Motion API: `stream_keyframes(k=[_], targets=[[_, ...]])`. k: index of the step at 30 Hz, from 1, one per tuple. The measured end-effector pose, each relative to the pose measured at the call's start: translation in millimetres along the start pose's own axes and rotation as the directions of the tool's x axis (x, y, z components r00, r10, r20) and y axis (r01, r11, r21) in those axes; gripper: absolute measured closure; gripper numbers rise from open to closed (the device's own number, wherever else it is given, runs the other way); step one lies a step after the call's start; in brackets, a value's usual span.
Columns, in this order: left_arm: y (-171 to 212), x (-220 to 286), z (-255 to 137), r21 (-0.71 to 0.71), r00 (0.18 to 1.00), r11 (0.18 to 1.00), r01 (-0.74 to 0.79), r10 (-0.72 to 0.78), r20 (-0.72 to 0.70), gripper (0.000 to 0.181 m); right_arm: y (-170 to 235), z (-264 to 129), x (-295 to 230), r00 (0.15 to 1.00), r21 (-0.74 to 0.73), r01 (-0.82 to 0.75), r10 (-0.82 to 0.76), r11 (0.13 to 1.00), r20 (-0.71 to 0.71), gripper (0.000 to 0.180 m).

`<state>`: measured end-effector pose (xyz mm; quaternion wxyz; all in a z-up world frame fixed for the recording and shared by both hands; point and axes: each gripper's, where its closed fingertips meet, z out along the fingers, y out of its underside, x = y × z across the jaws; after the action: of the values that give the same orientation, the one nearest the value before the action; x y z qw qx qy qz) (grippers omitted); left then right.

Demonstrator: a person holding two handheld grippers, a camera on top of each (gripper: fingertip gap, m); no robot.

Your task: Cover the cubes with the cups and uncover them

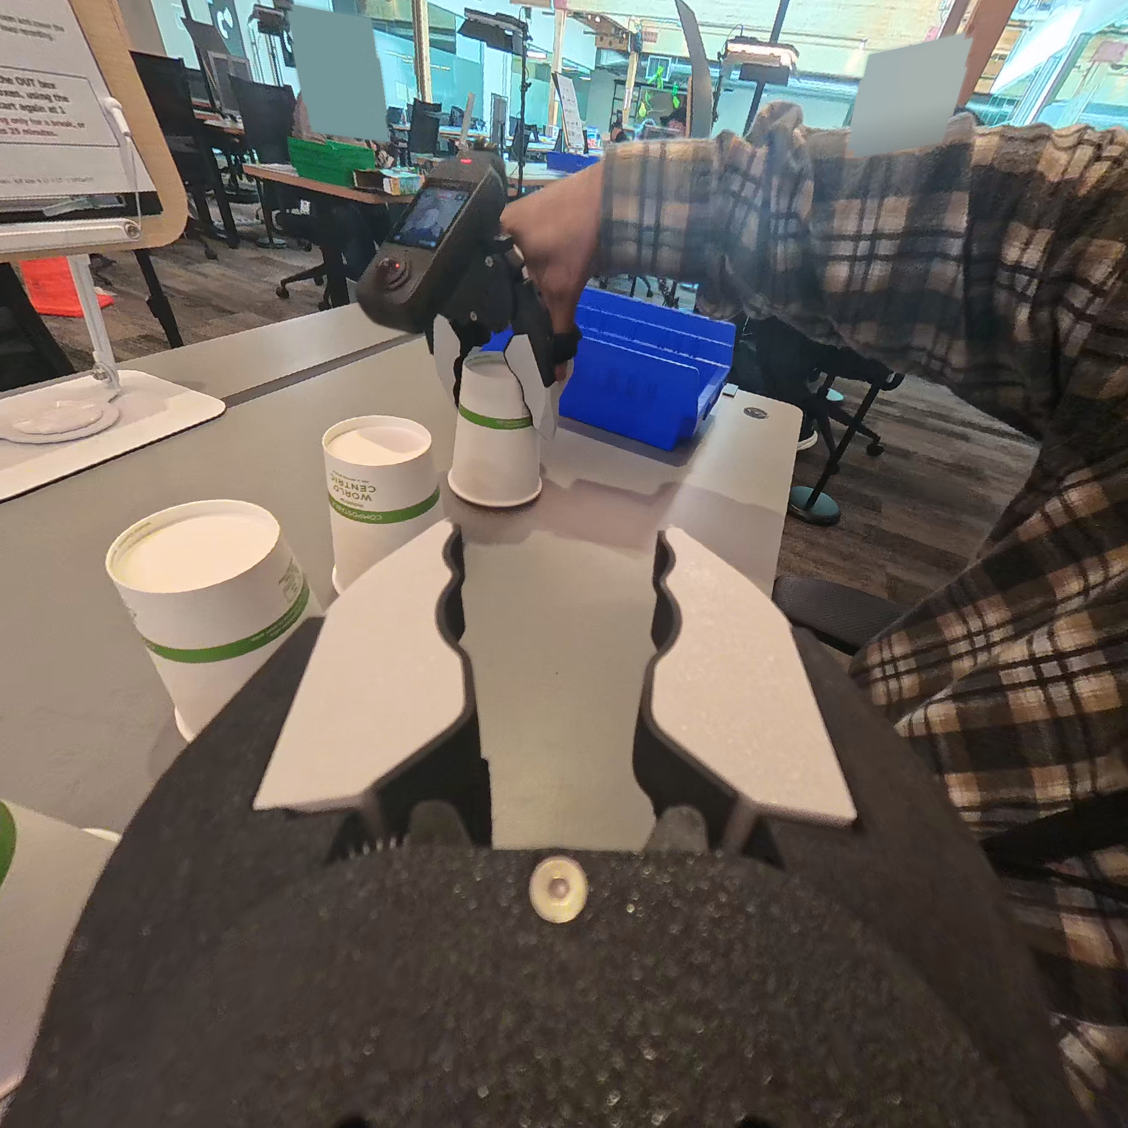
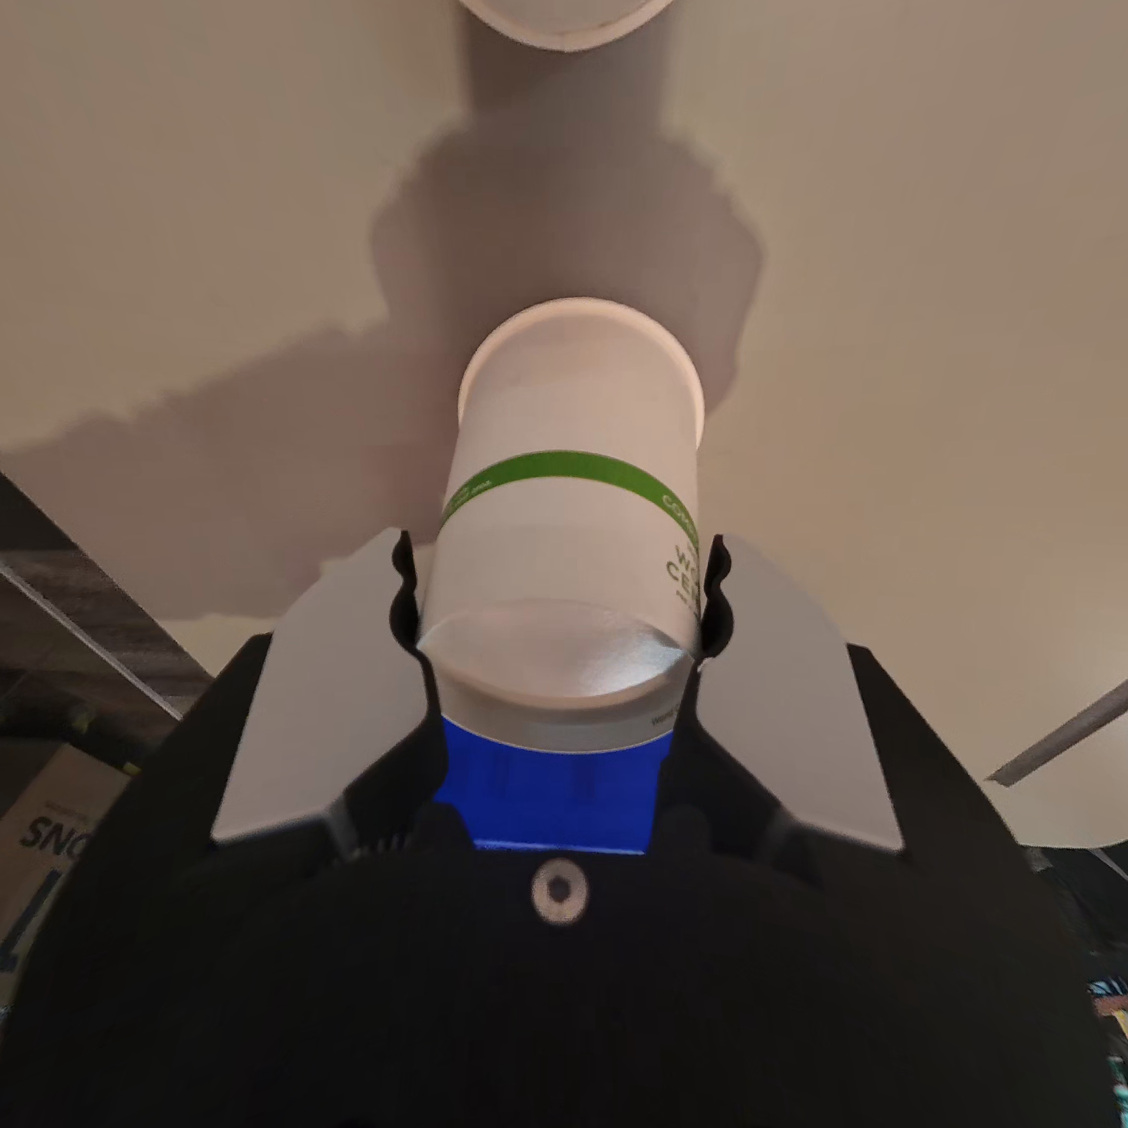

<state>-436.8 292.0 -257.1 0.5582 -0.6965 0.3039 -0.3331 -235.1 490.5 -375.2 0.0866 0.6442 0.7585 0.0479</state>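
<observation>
Three white paper cups with a green band stand upside down in a row on the grey table: a near one, a middle one and a far one. My right gripper comes down from above and is shut on the far cup near its upturned base; in the right wrist view the cup sits between the fingers of this gripper, its rim at the table. My left gripper is open and empty, low over the table just right of the middle cup. No cube shows.
A blue bin stands behind the far cup and shows under it in the right wrist view. A sign stand on a white base is at the left. A plaid sleeve reaches across. Another cup's edge shows at bottom left.
</observation>
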Motion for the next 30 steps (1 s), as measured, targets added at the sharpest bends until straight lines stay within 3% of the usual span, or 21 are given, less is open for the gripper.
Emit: stream_keyframes(k=[8, 13, 17, 20, 24, 27, 30], targets=[[-9.3, -5.3, 4.4, 0.062, 0.997, 0.995, 0.075, -0.075, -0.004, 0.121, 13.4, -46.3, -3.9, 0.998, 0.103, -0.038, 0.044, 0.994, -0.053, 0.089], [-6.1, -1.9, 13.3, 0.049, 0.994, 0.993, 0.104, -0.103, -0.024, 0.12, 24.4, -67.4, -13.4, 0.993, 0.226, -0.071, 0.09, 0.972, -0.078, 0.09], [-6.5, -0.4, 15.8, 0.037, 0.995, 0.995, 0.098, -0.097, -0.022, 0.12, 23.2, -87.5, -24.6, 0.986, 0.406, -0.1, 0.147, 0.908, -0.085, 0.09], [-6.7, -1.8, 16.5, 0.036, 0.995, 0.994, 0.1, -0.1, -0.02, 0.121, 13.3, -105.6, -37.3, 0.981, 0.622, -0.101, 0.18, 0.776, -0.066, 0.09], [-8.1, -3.8, 23.3, 0.039, 0.991, 0.991, 0.128, -0.126, -0.046, 0.123, -6.1, -123.6, -63.5, 0.982, 0.88, -0.079, 0.188, 0.469, -0.013, 0.09], [-13.5, -2.7, 36.5, 0.047, 0.983, 0.985, 0.165, -0.16, -0.095, 0.126, -26.9, -120.6, -85.4, 0.988, 0.964, -0.07, 0.15, 0.256, 0.032, 0.09], [-19.1, 6.3, 56.5, 0.034, 0.964, 0.977, 0.208, -0.199, -0.175, 0.128, -49.9, -111.0, -97.9, 0.993, 0.986, -0.081, 0.101, 0.143, 0.067, 0.09]])
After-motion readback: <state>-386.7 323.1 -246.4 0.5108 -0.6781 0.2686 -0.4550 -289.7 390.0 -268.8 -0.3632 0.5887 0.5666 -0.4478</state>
